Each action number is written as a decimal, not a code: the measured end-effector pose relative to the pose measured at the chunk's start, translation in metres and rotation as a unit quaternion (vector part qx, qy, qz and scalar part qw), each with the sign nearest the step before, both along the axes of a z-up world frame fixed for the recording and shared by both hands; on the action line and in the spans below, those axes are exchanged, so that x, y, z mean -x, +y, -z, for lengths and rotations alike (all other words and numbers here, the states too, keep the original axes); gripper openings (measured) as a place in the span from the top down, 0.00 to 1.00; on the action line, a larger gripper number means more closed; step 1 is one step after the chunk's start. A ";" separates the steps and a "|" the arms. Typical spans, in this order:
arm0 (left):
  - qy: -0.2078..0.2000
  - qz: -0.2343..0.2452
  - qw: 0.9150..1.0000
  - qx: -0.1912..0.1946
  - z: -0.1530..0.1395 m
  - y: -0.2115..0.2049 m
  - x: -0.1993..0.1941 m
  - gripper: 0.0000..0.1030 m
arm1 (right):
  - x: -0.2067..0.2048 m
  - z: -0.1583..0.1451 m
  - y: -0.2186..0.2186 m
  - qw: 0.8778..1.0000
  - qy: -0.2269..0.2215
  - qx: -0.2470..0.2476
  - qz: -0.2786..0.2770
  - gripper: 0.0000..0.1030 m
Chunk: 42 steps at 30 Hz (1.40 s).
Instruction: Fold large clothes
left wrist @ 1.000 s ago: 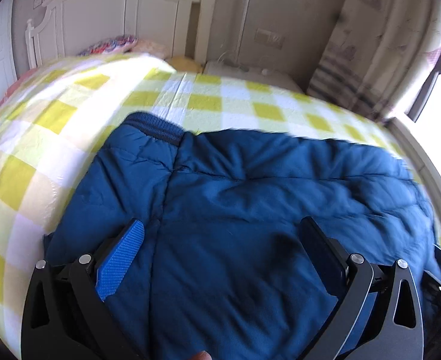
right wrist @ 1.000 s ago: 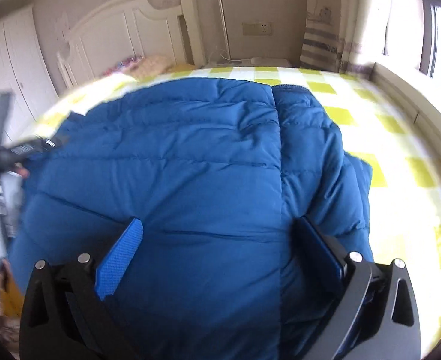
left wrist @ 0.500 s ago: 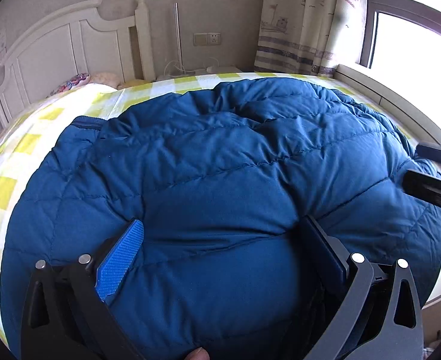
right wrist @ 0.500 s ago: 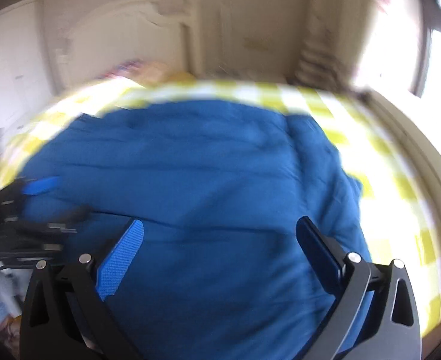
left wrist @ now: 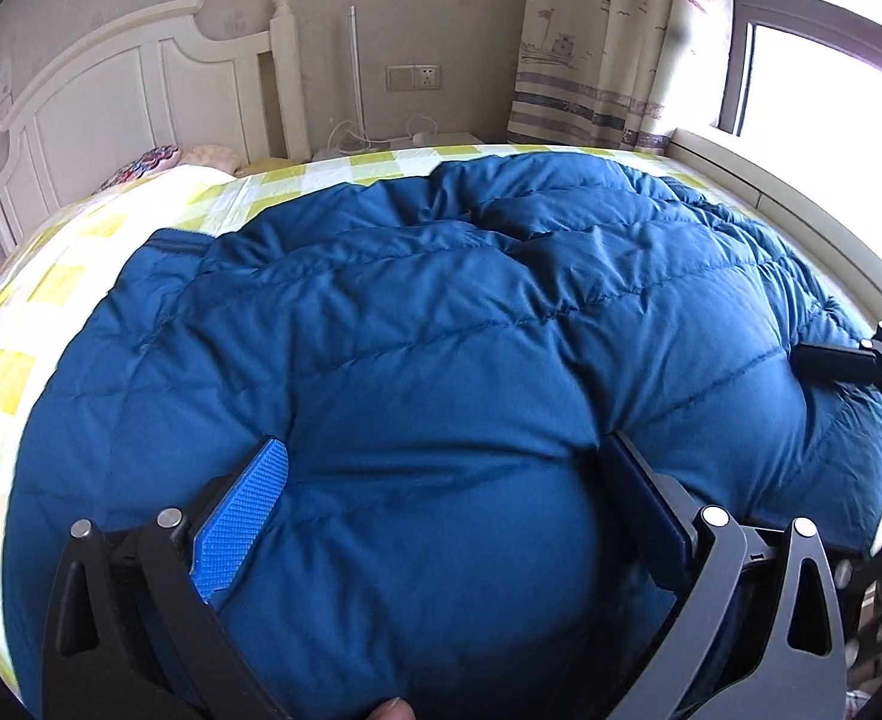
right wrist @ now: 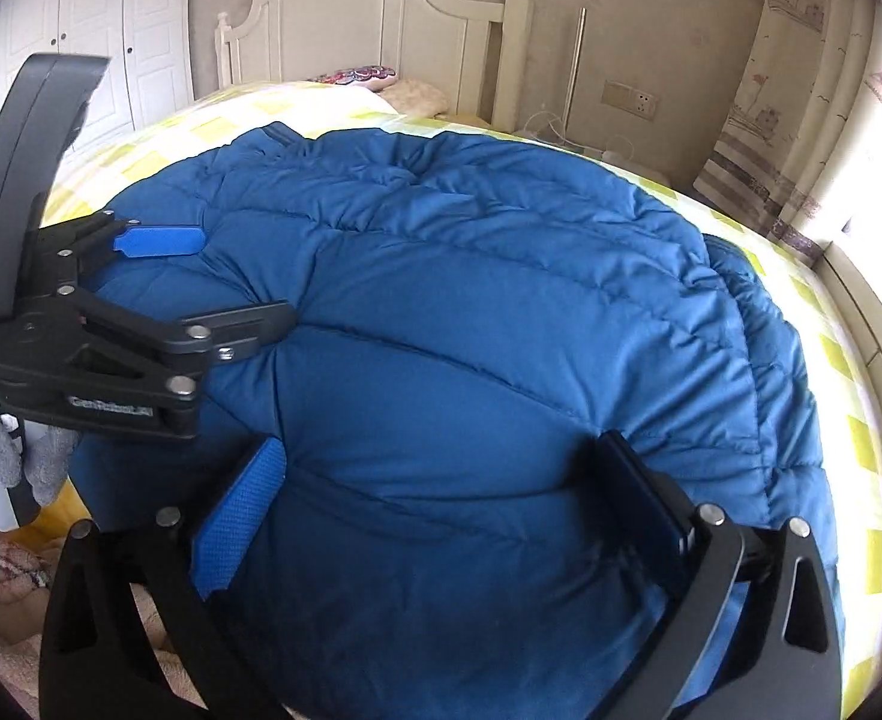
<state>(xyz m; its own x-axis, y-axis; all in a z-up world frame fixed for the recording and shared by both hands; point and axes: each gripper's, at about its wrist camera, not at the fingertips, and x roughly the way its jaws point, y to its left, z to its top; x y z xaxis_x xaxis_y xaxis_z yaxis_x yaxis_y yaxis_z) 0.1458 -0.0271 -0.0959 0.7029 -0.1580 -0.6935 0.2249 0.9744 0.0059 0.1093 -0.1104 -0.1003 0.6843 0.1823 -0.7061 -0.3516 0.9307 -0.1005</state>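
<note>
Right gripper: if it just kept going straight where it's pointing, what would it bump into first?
Most likely the blue puffy jacket: the right gripper is open, with the padding already bulging between its fingers. Whether it touches yet is hard to tell.

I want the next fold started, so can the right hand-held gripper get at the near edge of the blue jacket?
Probably yes: the right hand-held gripper is open, the blue jacket bulges between its fingers, and nothing blocks it.
</note>
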 end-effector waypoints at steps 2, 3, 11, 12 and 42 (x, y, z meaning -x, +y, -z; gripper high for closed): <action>-0.004 -0.011 1.000 0.007 -0.008 0.016 0.008 0.04 | 0.003 -0.011 -0.011 1.000 -0.011 0.006 0.014 0.03; -0.016 -0.027 0.999 0.006 -0.014 0.030 0.014 0.04 | 0.005 -0.017 -0.023 0.999 -0.020 -0.001 0.030 0.03; 0.048 -0.146 0.983 0.099 0.016 0.165 0.005 0.04 | 0.006 0.006 -0.116 0.985 -0.004 -0.122 0.119 0.02; 0.059 -0.146 0.980 0.120 0.019 0.171 0.003 0.04 | 0.006 0.006 -0.113 0.986 -0.005 -0.114 0.120 0.02; 0.024 -0.151 0.986 0.071 0.018 0.158 0.010 0.04 | 0.114 0.017 -0.180 0.944 0.000 -0.293 0.150 0.04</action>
